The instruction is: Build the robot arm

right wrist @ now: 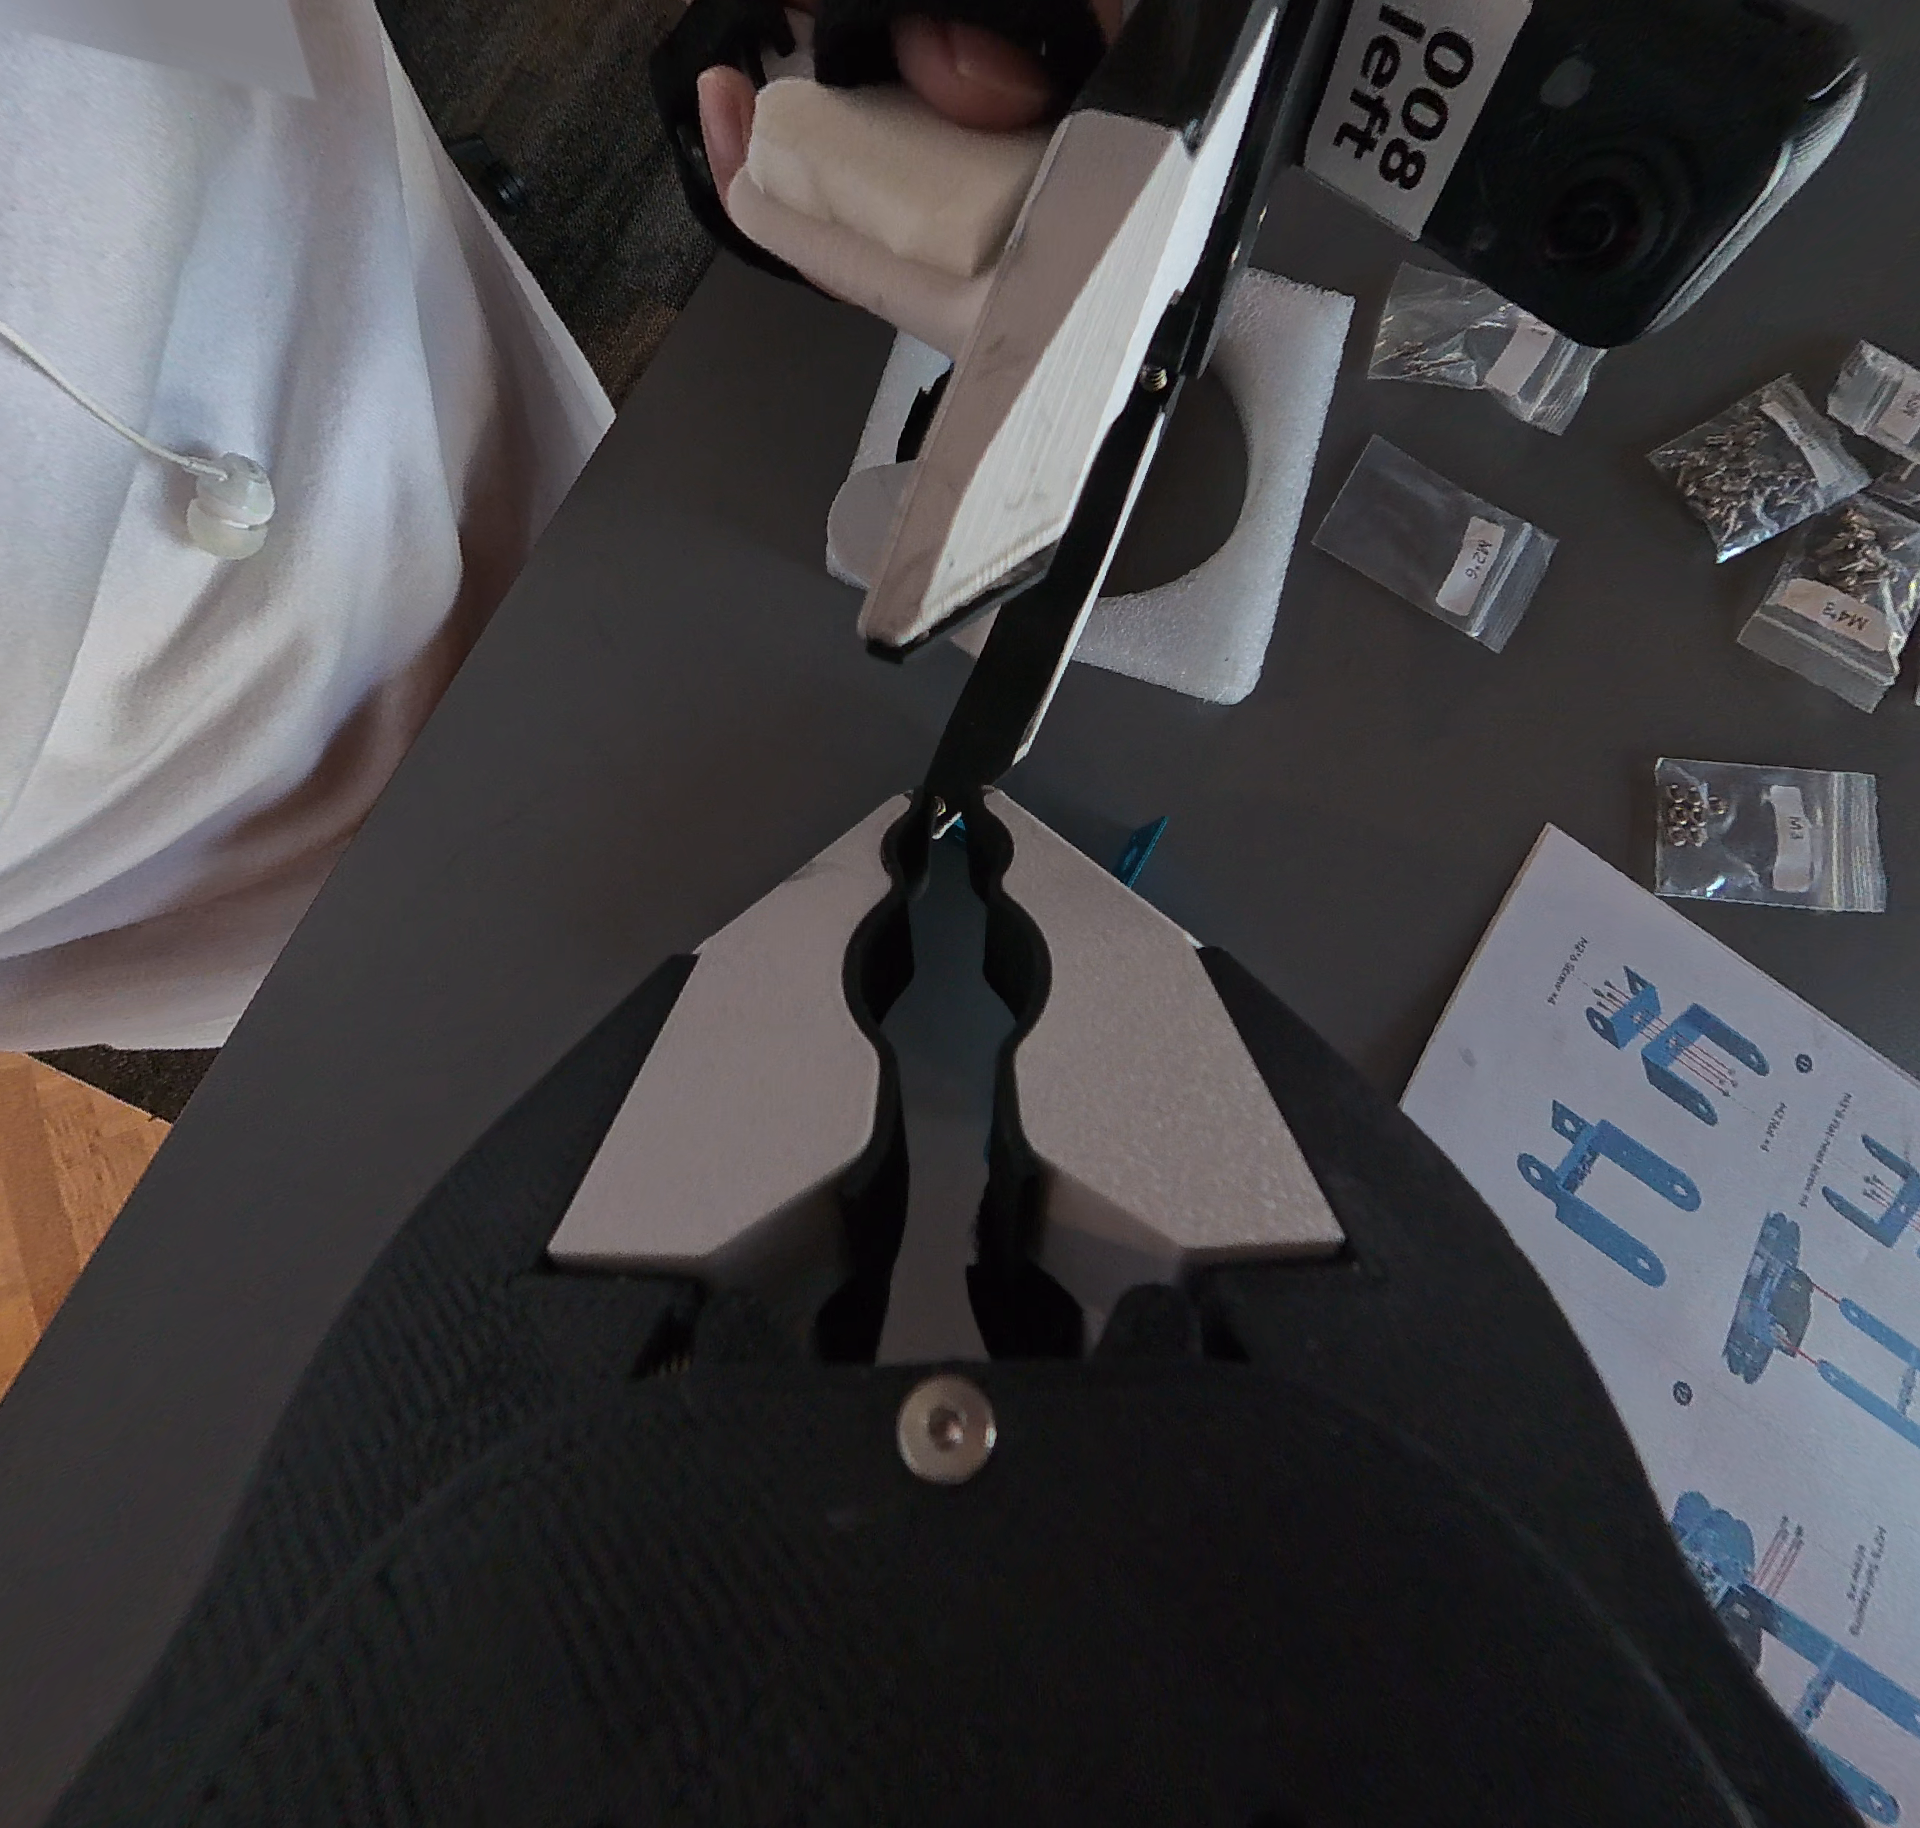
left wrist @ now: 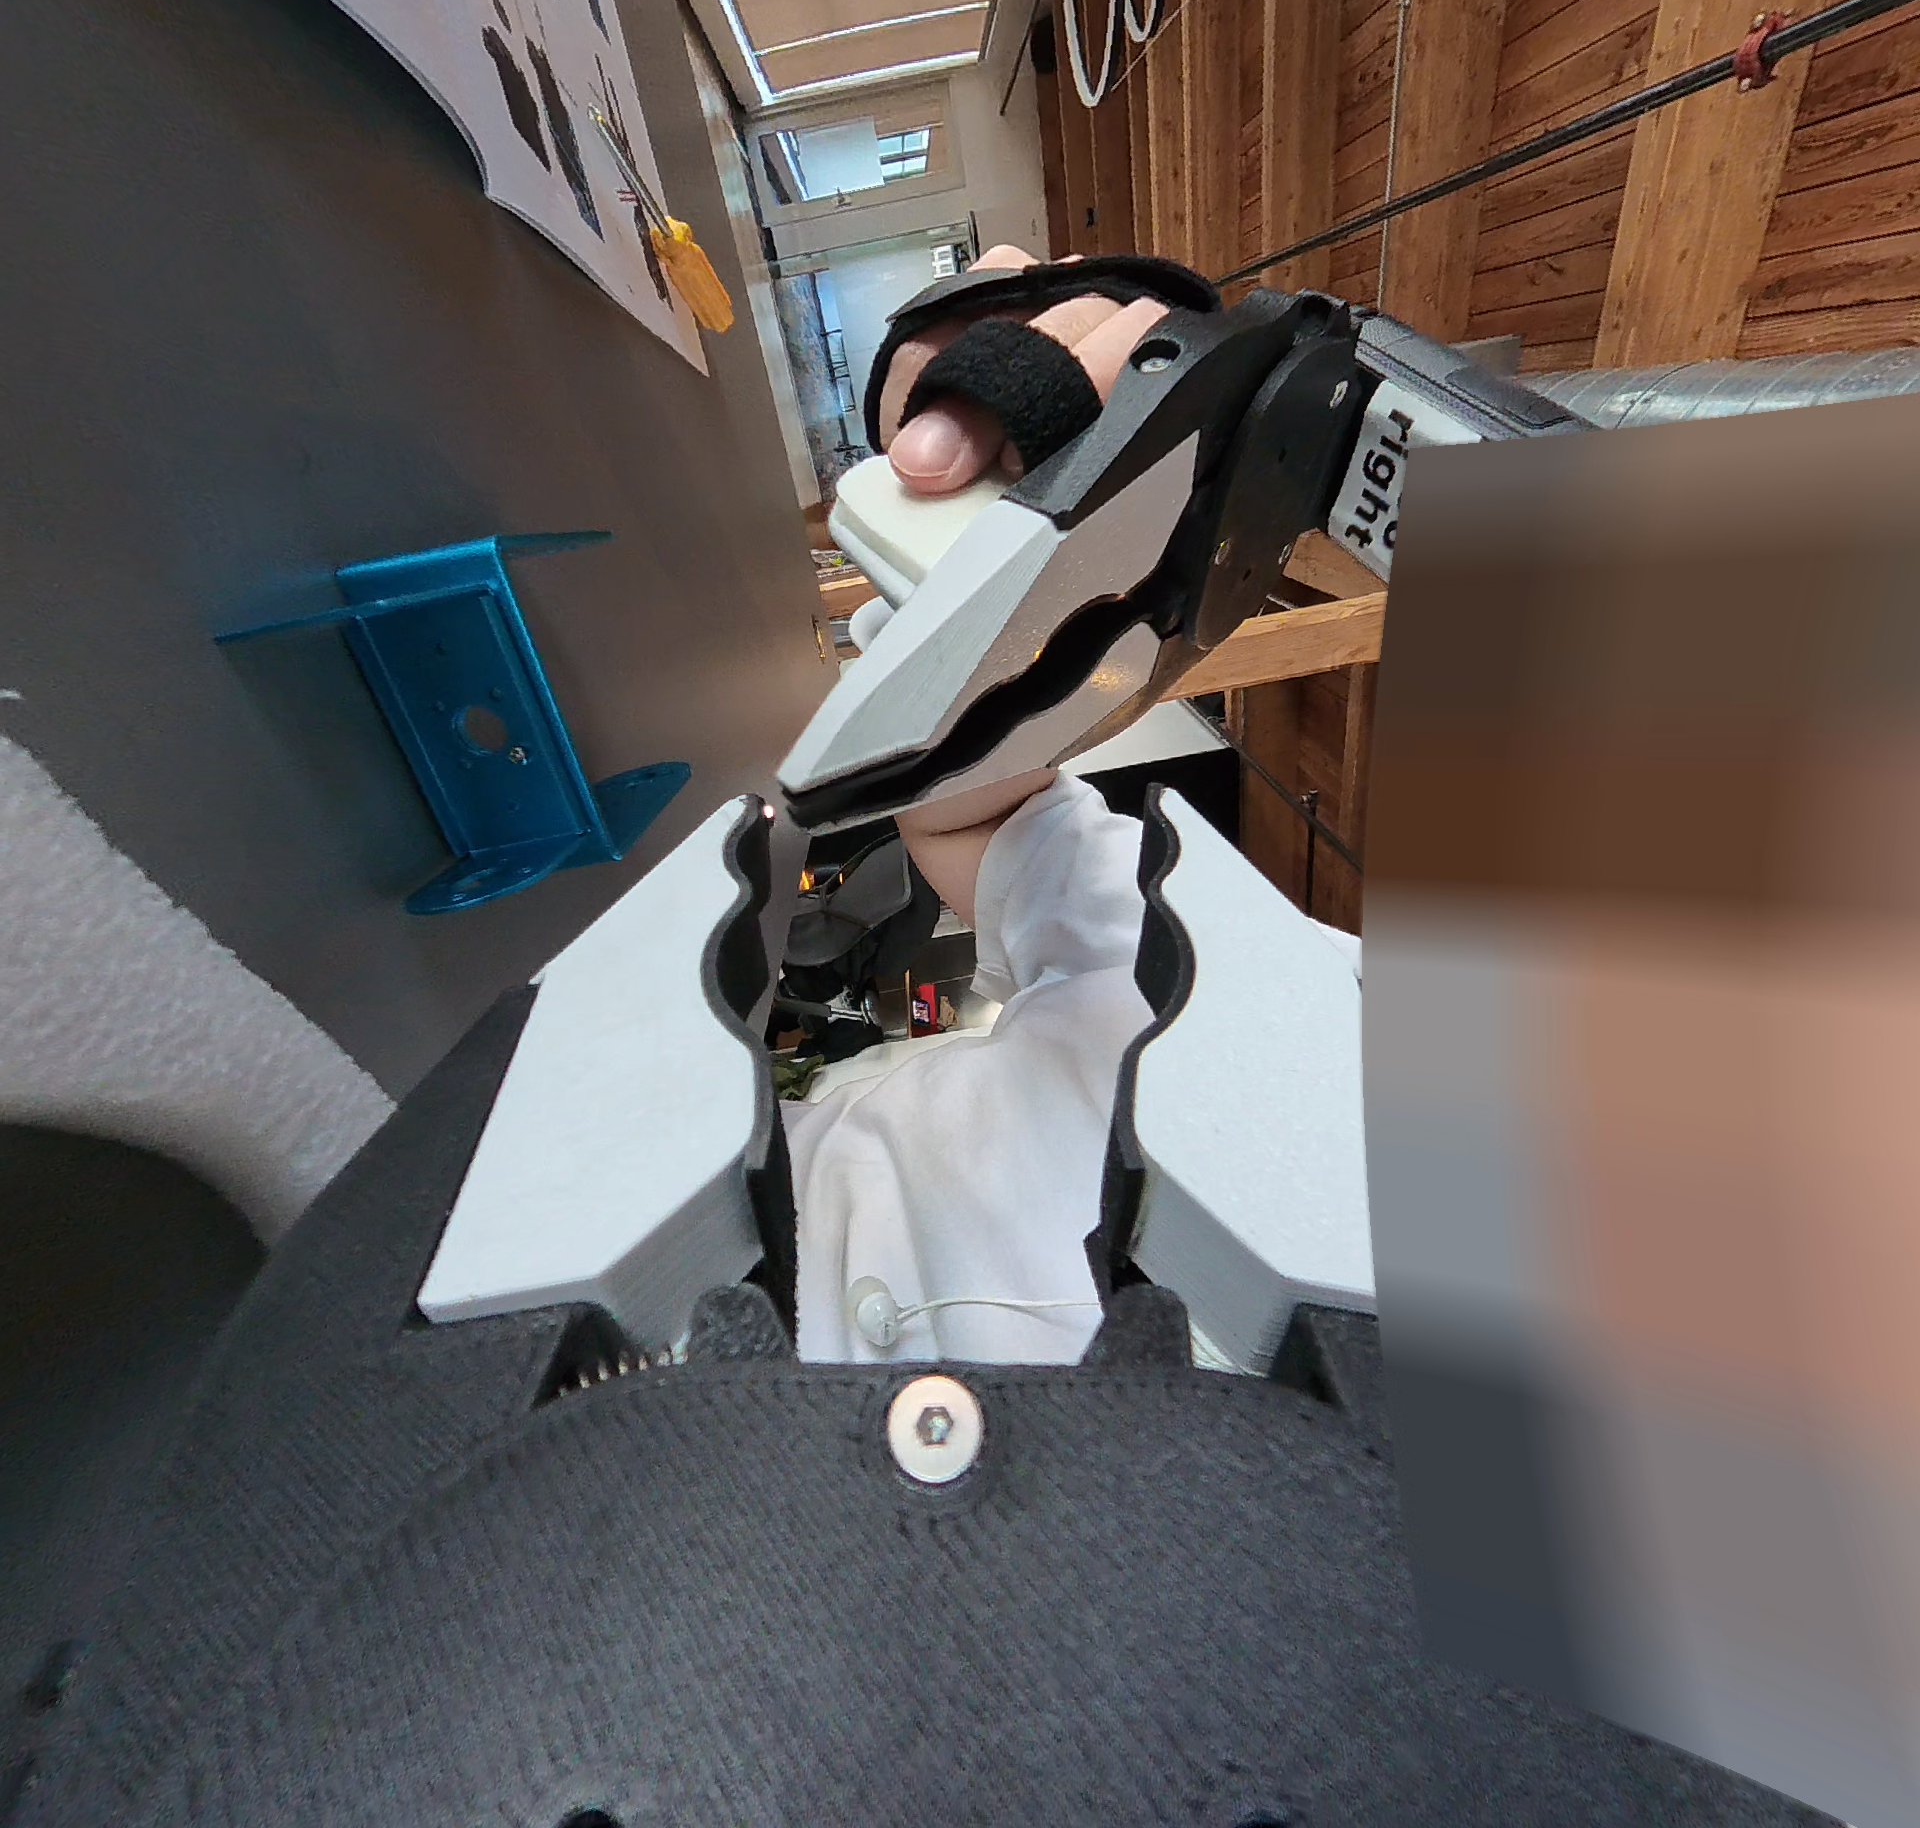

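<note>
Working over the grey table, we hold the left gripper wide open and empty. Our right gripper is nearly closed, pinching a small screw at its tips, above the blue bracket, beside the foam block.

Dark grey tabletop; bright blue metal bracket; white foam block with a round cutout; clear bags of silvery screws; white instruction sheet printed with blue diagrams; yellow-handled screwdriver; white fingers with black wavy pads on black ribbed bodies; white shirt
</note>
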`<move>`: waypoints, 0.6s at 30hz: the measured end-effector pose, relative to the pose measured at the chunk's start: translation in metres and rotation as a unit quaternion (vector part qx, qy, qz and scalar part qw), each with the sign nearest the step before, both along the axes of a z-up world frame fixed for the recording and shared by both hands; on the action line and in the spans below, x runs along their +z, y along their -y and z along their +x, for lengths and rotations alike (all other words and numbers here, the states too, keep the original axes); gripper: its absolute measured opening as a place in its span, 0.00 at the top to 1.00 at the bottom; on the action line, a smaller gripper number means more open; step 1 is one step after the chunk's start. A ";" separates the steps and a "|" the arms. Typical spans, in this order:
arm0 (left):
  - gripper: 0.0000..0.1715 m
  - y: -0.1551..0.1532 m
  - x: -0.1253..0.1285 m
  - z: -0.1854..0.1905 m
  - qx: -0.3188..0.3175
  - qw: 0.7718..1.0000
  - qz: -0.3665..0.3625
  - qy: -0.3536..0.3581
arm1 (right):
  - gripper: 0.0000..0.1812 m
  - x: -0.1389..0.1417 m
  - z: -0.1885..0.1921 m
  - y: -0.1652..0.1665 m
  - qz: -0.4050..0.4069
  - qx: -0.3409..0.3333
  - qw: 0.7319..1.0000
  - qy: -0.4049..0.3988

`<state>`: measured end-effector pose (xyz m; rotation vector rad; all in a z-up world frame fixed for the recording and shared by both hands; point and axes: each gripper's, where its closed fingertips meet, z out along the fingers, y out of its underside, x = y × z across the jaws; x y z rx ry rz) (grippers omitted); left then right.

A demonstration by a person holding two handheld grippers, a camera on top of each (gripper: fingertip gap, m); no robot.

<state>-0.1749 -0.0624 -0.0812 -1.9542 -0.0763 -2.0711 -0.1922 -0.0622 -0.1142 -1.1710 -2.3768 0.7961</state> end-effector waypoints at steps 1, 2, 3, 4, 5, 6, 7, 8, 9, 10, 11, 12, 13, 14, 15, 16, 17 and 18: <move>0.59 0.000 0.000 0.000 0.001 1.000 0.000 0.001 | 0.97 0.001 0.000 0.001 -0.004 0.000 1.000 -0.001; 0.59 -0.001 0.000 0.000 0.002 1.000 -0.001 0.002 | 0.97 0.001 0.000 0.001 -0.007 0.000 1.000 -0.001; 0.59 -0.001 0.000 -0.001 0.001 1.000 -0.001 0.001 | 0.97 0.001 0.000 0.001 -0.009 0.000 1.000 0.000; 0.59 -0.001 -0.001 -0.001 0.001 1.000 -0.001 0.000 | 0.97 0.000 0.000 0.001 -0.009 0.000 1.000 0.003; 0.59 -0.001 -0.001 -0.001 0.001 1.000 0.000 0.000 | 0.97 -0.001 0.001 0.001 -0.008 0.000 1.000 0.006; 0.59 -0.001 0.000 -0.001 0.001 1.000 0.000 0.001 | 0.97 -0.002 0.001 0.001 -0.006 0.000 1.000 0.008; 0.59 -0.002 0.000 -0.001 0.001 1.000 0.000 0.001 | 0.97 -0.003 0.001 0.000 -0.004 -0.001 1.000 0.010; 0.59 -0.002 0.000 -0.001 0.001 1.000 0.000 0.001 | 0.96 -0.003 0.001 0.000 -0.005 -0.001 1.000 0.011; 0.59 -0.002 0.000 -0.001 0.001 1.000 0.001 0.002 | 0.96 -0.003 0.001 0.000 -0.008 -0.002 1.000 0.012; 0.59 -0.002 0.000 -0.001 0.001 1.000 0.001 0.002 | 0.97 -0.003 0.000 0.000 -0.008 -0.002 1.000 0.011; 0.59 -0.002 0.000 0.000 0.001 1.000 0.000 0.001 | 0.96 -0.004 0.000 0.000 -0.007 -0.002 1.000 0.012; 0.59 -0.003 0.000 0.000 0.001 1.000 0.000 0.001 | 0.96 -0.004 0.000 -0.001 -0.005 -0.003 1.000 0.014; 0.58 -0.003 0.000 0.000 0.000 1.000 0.000 0.002 | 0.97 -0.004 0.000 -0.001 -0.004 -0.003 1.000 0.015; 0.58 -0.003 0.000 -0.001 0.001 1.000 0.000 0.003 | 0.97 -0.004 0.000 -0.001 -0.002 -0.003 1.000 0.013; 0.59 -0.003 0.001 -0.001 0.002 1.000 0.000 0.004 | 0.97 -0.004 0.000 -0.002 0.000 -0.003 1.000 0.012; 0.59 -0.004 0.001 -0.001 0.002 1.000 0.000 0.005 | 0.97 -0.003 -0.001 -0.002 0.001 -0.002 1.000 0.011; 0.59 -0.004 0.001 -0.002 0.002 1.000 0.000 0.005 | 0.97 -0.003 -0.001 -0.002 0.000 -0.002 1.000 0.011; 0.59 -0.004 0.001 -0.002 0.002 1.000 0.001 0.005 | 0.97 -0.003 0.000 -0.002 0.001 -0.003 1.000 0.012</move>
